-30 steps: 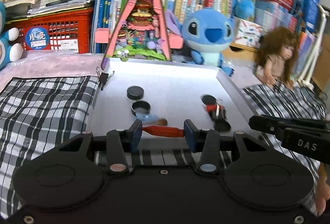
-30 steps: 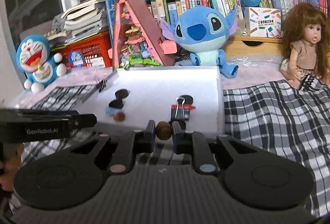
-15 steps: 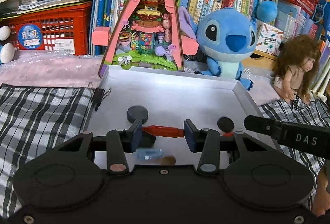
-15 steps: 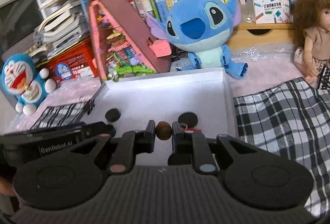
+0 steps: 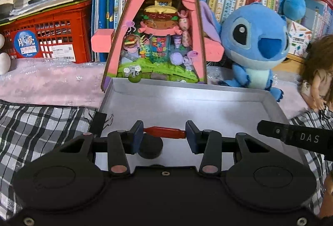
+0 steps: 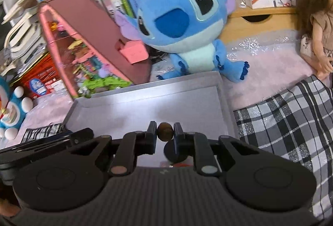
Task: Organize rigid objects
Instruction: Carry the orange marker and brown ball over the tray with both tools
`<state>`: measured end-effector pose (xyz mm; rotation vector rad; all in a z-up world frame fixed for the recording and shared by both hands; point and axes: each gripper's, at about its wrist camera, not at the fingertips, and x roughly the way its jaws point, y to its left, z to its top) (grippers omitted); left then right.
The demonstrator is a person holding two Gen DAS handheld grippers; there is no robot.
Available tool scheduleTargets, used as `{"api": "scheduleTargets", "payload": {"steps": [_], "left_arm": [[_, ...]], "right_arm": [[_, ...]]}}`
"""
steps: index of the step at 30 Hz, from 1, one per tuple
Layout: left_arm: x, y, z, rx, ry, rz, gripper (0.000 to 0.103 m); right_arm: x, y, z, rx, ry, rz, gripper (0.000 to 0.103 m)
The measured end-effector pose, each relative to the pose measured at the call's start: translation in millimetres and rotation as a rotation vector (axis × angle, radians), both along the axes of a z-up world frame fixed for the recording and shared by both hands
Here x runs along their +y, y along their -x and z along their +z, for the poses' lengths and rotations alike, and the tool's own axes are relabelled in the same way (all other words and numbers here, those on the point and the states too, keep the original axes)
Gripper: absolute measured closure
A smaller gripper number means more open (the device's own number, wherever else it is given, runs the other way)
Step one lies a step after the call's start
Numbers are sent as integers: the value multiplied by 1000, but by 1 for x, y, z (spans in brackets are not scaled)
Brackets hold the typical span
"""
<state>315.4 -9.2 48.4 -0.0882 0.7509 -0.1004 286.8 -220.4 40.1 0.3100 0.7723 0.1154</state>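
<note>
Left gripper (image 5: 164,134) clamps a red stick (image 5: 165,132) above the white tray (image 5: 208,109)

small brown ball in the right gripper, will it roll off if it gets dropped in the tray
Probably yes. The small round brown ball looks smooth and spherical, so it would likely roll across the flat white tray floor. The tray's raised wall should probably stop it. It seems rigid and light, held between the right gripper fingers only at its sides, so it may slip.
</note>
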Motion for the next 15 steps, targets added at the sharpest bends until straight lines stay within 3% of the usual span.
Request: {"api": "scheduleTargets", "payload": {"steps": [15], "left_arm": [[-2, -12, -22, 0, -51, 21, 61]], "right_arm": [[7, -14, -18, 4, 56, 3, 82]]}}
